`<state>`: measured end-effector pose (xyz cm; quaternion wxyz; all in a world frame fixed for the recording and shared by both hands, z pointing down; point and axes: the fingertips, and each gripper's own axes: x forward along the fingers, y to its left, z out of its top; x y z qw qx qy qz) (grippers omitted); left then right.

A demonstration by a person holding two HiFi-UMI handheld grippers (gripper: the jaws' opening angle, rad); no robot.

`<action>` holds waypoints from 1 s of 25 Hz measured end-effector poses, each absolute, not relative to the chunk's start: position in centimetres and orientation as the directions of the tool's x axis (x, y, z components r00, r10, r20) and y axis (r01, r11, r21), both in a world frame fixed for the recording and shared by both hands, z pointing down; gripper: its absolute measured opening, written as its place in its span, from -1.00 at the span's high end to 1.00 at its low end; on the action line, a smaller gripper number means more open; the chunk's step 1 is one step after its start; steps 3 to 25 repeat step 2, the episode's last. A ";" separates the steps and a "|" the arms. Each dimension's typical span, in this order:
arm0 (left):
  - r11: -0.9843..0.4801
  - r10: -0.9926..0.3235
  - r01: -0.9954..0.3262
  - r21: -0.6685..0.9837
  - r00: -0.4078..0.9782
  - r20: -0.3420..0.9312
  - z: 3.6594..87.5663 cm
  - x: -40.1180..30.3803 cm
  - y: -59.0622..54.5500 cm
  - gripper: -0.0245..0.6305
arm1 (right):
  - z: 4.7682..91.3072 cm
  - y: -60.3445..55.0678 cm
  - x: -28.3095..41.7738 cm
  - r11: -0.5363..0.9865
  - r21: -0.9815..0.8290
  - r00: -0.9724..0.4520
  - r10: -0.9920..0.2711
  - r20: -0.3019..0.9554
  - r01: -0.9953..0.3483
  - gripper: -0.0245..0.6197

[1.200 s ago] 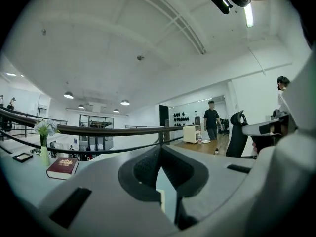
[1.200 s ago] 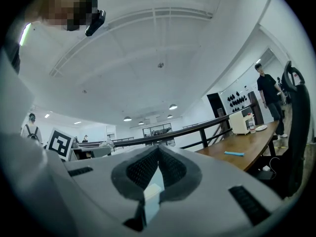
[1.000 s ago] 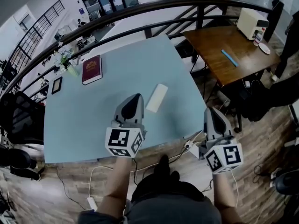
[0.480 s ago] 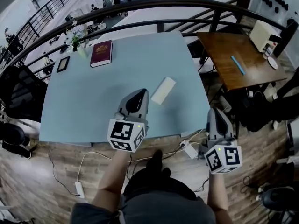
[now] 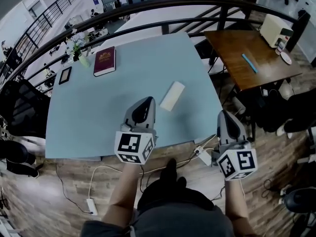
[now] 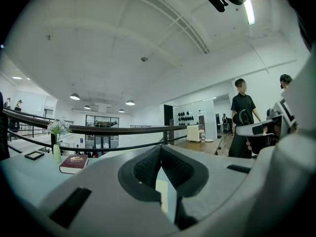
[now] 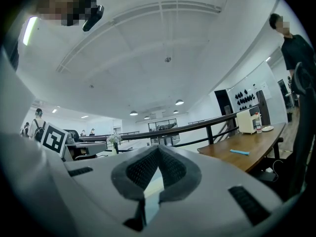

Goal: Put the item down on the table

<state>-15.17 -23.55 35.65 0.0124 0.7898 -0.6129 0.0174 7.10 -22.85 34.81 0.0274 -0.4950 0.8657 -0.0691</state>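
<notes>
Head view: left gripper [image 5: 146,101], right gripper [image 5: 223,114], jaws together, empty; one white block [image 5: 172,96], one book [image 5: 104,60] sat on the blue desk [image 5: 94,110], railing [image 5: 163,6] behind.

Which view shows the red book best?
Head view: the red book lies flat on the blue table, whole cover seen from above. Left gripper view shows the book small and side-on. Right gripper view doesn't show it.

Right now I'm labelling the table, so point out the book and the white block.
Book [image 5: 104,61]: head view, middle of its cover.
White block [image 5: 172,96]: head view, middle of its top face.
</notes>
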 end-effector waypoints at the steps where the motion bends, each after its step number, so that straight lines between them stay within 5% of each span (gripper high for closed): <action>1: -0.244 -0.969 -0.970 -0.001 0.243 0.043 35.7 -15.3 -23.6 0.91 | 34.8 -22.9 7.0 0.504 -0.146 -0.513 -0.858 0.023 -0.851 0.93; 25: -0.239 -0.970 -0.971 -0.001 0.239 0.043 35.7 -15.4 -23.6 0.91 | 34.9 -23.0 6.9 0.508 -0.145 -0.517 -0.856 0.025 -0.849 0.93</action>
